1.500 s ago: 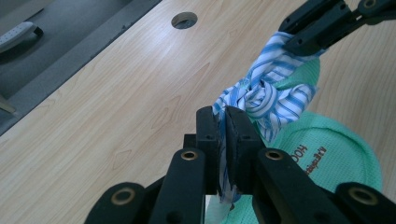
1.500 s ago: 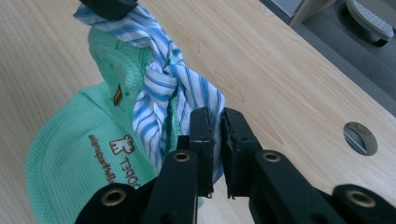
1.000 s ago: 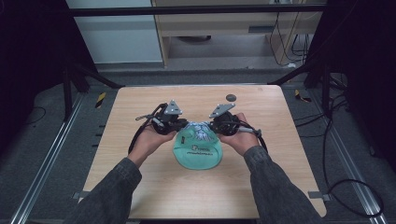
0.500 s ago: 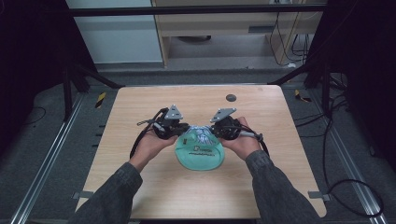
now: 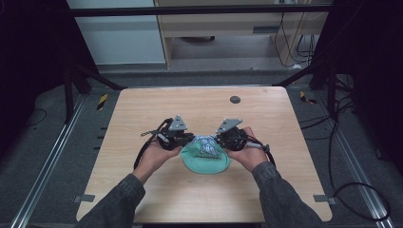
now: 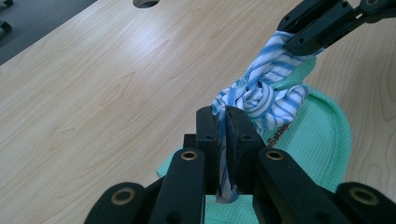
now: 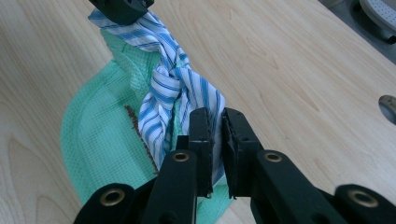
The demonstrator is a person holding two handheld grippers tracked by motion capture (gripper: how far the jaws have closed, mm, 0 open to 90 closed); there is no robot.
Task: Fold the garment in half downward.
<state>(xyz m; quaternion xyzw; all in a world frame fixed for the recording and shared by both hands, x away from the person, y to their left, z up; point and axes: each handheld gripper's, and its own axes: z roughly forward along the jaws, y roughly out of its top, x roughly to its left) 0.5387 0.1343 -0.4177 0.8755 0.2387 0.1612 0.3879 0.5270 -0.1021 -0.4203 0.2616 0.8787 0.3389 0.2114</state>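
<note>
From above, the left claw (image 5: 189,140) and right claw (image 5: 219,141) face each other over the middle of the tabletop (image 5: 142,114), the striped cloth (image 5: 204,142) strung between them with its long axis running left to right, above a green cloth (image 5: 205,161). Left gripper view: the left claw (image 6: 223,122) pinches one end of the striped cloth (image 6: 261,93), knotted midway. Right gripper view: the right claw (image 7: 214,122) clamps the other end of the striped cloth (image 7: 173,88).

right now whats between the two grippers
A knotted blue-striped cloth, each end clamped by the left gripper and right gripper, above a green cloth.
</note>
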